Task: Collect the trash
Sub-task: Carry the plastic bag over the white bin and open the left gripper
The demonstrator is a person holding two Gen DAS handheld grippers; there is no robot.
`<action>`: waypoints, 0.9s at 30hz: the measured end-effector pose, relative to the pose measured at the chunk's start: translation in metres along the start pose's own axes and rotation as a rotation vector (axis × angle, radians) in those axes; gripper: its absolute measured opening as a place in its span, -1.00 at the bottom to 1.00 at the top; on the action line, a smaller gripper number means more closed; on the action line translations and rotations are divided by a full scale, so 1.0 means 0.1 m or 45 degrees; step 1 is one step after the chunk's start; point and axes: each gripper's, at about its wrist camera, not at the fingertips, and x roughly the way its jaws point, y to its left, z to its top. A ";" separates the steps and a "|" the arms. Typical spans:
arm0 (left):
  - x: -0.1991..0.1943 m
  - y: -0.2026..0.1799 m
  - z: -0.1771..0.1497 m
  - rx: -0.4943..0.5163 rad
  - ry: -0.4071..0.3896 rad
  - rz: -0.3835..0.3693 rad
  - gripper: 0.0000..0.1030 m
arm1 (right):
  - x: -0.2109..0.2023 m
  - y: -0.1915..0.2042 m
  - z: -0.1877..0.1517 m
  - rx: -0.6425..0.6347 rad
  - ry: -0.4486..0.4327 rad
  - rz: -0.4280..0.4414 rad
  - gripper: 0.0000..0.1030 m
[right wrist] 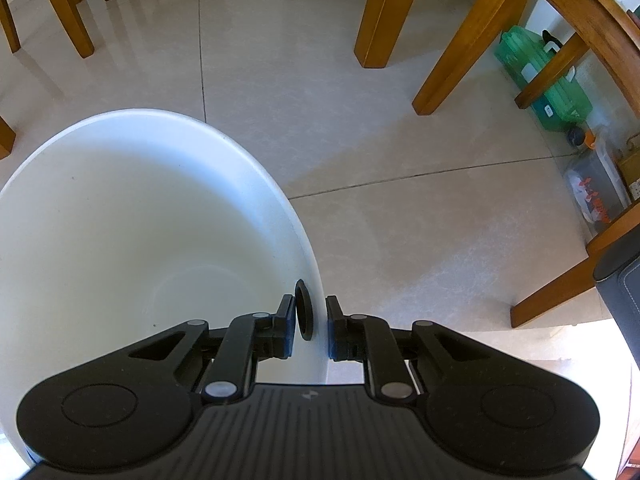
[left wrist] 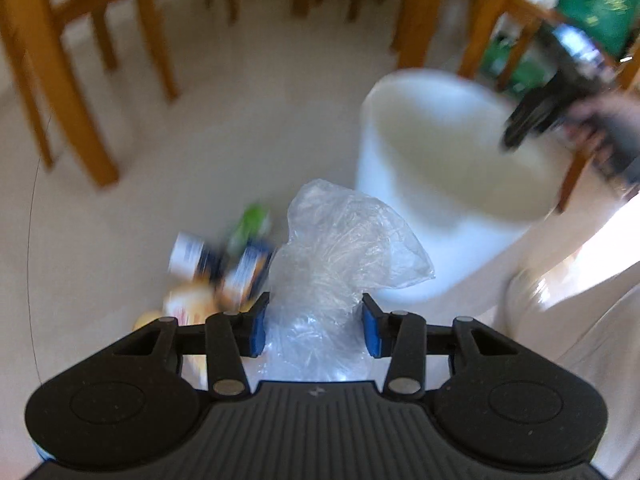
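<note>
The left tongs [left wrist: 312, 326] grasp a plastic bag [left wrist: 340, 248], the right tongs [right wrist: 311, 330] clamp the empty bin's [right wrist: 120, 208] rim, and several wrappers [left wrist: 224, 264] remain on the floor [left wrist: 180, 152].

Wooden chair legs [right wrist: 387, 12] stand on the tiled floor [right wrist: 400, 200]; a green plastic case [right wrist: 540, 76] lies under one chair.

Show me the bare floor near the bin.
Free: tiles between the bin and the chair legs; also floor beyond the litter. Crowded: trash pile left of the bag; boxes under the right chair.
</note>
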 end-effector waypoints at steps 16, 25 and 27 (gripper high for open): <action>0.41 -0.94 1.19 0.174 -0.174 -0.069 0.81 | -0.02 -0.02 0.04 0.013 0.013 0.047 -0.66; 0.22 -0.90 1.13 0.237 -0.214 -0.022 0.84 | -0.02 -0.04 0.03 0.023 0.018 0.065 -0.66; 0.17 -0.83 1.09 0.235 -0.208 -0.037 0.85 | -0.02 -0.04 0.03 0.024 0.019 0.067 -0.66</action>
